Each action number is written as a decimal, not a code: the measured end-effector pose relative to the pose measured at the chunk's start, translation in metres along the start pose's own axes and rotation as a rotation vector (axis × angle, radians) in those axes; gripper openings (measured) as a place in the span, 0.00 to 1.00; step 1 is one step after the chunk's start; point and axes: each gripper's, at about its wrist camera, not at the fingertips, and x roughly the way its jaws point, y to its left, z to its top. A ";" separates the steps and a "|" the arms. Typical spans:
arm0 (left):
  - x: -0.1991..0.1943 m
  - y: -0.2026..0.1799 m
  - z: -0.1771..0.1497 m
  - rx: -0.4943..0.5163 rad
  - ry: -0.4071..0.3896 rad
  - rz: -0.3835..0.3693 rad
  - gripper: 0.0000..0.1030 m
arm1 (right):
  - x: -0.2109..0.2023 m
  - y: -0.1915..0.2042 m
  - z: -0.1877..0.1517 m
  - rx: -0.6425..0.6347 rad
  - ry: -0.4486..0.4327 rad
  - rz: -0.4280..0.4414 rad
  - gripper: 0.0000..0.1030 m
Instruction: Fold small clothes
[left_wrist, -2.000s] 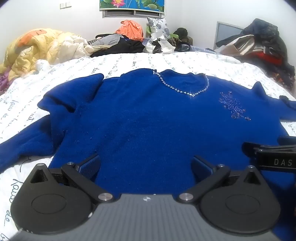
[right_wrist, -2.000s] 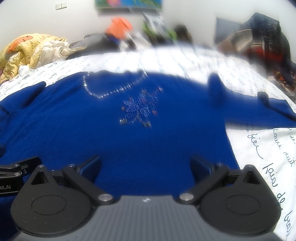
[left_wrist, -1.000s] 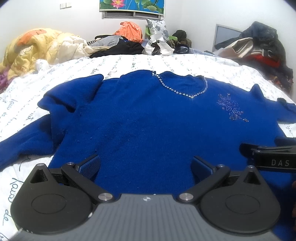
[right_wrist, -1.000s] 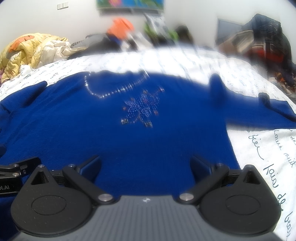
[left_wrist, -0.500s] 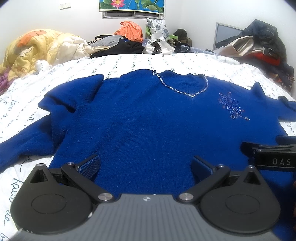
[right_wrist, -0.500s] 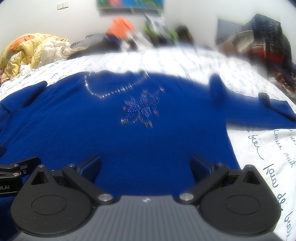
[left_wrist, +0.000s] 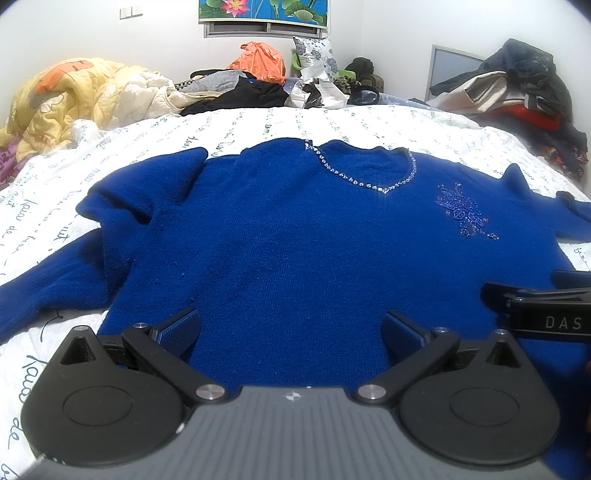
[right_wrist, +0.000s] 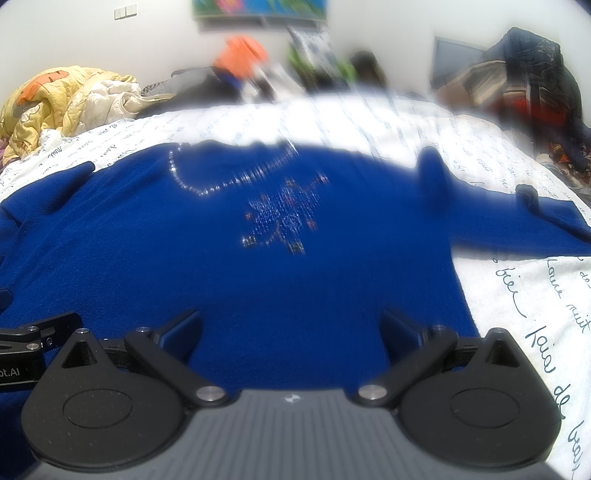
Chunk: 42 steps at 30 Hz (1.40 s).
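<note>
Blue sweater (left_wrist: 295, 251) flat on bed (left_wrist: 258, 125), both grippers spread wide above hem

We see a big blue sweater (left_wrist: 295, 236) lying flat on a white bed sheet (left_wrist: 280, 125) with writing on it, with a shiny bead neckline (left_wrist: 364, 176) up at 12 o'clock and a sparkly flower patch (left_wrist: 463, 212) at 2 o'clock. Our left gripper (left_wrist: 291, 328) sits low at 6 o'clock over the sweater's bottom part, its two fingers spread wide apart with only sweater between them. At 3 o'clock we see part of the right gripper (left_wrist: 539, 310), and far back at 10 o'clock a yellow blanket (left_wrist: 74, 99) is bunched up.
</note>
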 end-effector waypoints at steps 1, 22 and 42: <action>0.000 0.000 0.000 0.000 0.000 0.000 1.00 | 0.000 0.000 0.000 0.000 0.000 0.000 1.00; 0.000 0.000 0.000 0.000 0.000 0.000 1.00 | 0.000 0.001 0.000 0.001 0.000 0.000 1.00; 0.000 0.000 0.000 0.000 0.000 0.000 1.00 | -0.010 -0.026 0.011 0.028 0.037 0.159 1.00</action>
